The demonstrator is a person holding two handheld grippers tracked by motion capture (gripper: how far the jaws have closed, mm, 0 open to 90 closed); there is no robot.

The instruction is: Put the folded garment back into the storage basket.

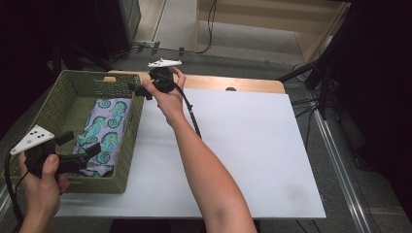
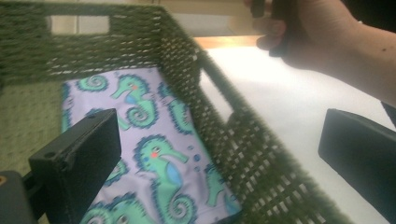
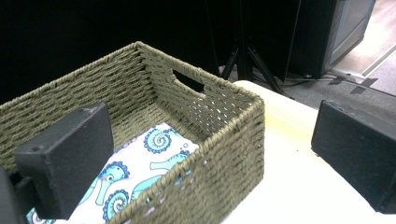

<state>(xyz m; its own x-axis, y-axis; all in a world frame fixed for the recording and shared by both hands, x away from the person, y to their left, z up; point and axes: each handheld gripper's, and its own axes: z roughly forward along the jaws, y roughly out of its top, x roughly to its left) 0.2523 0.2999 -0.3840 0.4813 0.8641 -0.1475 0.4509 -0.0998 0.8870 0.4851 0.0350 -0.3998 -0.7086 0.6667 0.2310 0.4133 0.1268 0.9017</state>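
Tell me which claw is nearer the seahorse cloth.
Left. The left claw hangs open right over the seahorse cloth's near end in the basket; the right claw sits at the basket's far corner.

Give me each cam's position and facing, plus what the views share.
High view: fixed above the person's side, looking forward and down on the white table; both forearms, left hand-held gripper and right hand-held gripper show.
Left gripper view: rides the left hand-held gripper, looks along the green basket wall; own open jaws, plus the right hand farther off.
Right gripper view: rides the right hand-held gripper, faces the basket's corner; own open jaws.
Shared: all three see the basket and the seahorse cloth inside.
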